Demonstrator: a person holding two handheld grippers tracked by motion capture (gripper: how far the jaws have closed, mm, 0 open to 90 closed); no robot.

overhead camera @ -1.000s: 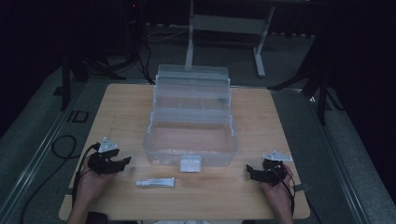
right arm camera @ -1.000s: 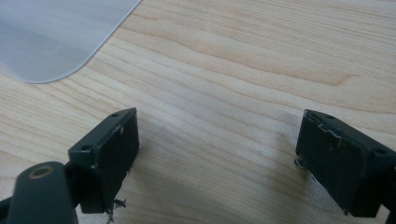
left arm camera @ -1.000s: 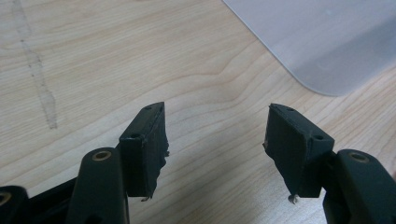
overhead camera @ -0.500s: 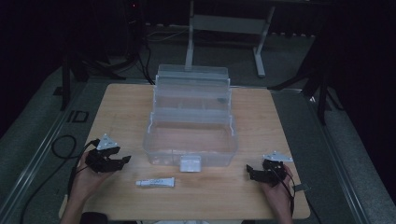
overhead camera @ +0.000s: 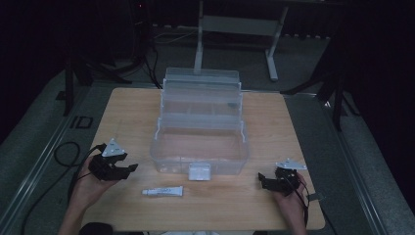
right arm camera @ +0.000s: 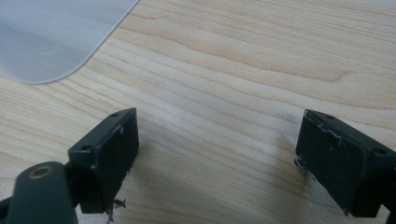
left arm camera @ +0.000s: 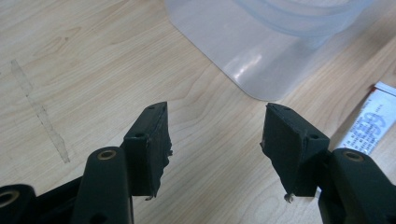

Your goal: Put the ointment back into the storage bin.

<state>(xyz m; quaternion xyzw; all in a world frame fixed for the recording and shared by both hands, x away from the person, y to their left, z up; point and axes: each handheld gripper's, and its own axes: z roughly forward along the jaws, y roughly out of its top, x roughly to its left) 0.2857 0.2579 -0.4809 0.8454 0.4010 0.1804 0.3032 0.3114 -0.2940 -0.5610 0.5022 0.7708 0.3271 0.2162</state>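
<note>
Wooden worktop (overhead camera: 122,112) carries a clear tiered organiser box (overhead camera: 200,129); a white tube (overhead camera: 163,191) lies near it, between left claw (overhead camera: 128,169) and right claw (overhead camera: 261,179), both released.

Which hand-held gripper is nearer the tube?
The left hand-held gripper. The tube lies on the table just right of it, in front of the box; the right hand-held gripper sits farther off, past the box's latch.
</note>
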